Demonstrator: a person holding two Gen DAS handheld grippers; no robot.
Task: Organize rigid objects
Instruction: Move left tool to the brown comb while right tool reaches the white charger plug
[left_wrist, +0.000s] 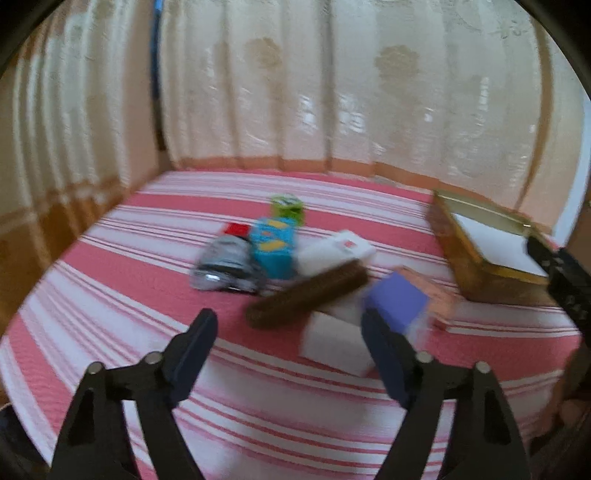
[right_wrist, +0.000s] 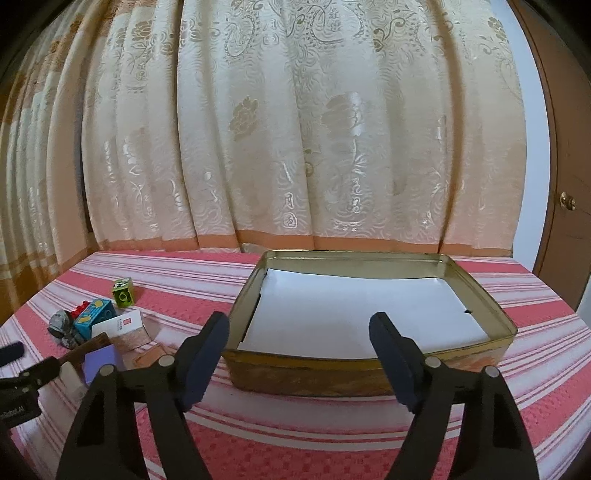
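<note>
A heap of small objects lies on the striped bedspread: a green block (left_wrist: 288, 208), a blue block (left_wrist: 273, 247), a grey toy (left_wrist: 225, 267), a white box (left_wrist: 336, 251), a brown bar (left_wrist: 308, 295), a purple block (left_wrist: 399, 302) and a white block (left_wrist: 332, 343). My left gripper (left_wrist: 288, 321) hovers open just in front of the heap, gripping nothing. The view is blurred. To the right stands an open gold tin (right_wrist: 369, 373) lined with white paper. My right gripper (right_wrist: 300, 325) is open and empty at the tin's near wall. The heap's purple block (right_wrist: 100, 362) shows at the left.
A cream patterned curtain (right_wrist: 295, 147) hangs right behind the bed's far edge. A brown door (right_wrist: 565, 184) stands at the far right. The pink and white bedspread (right_wrist: 295, 435) stretches in front of the tin. Part of the right gripper's body (left_wrist: 561, 273) reaches in beside the tin.
</note>
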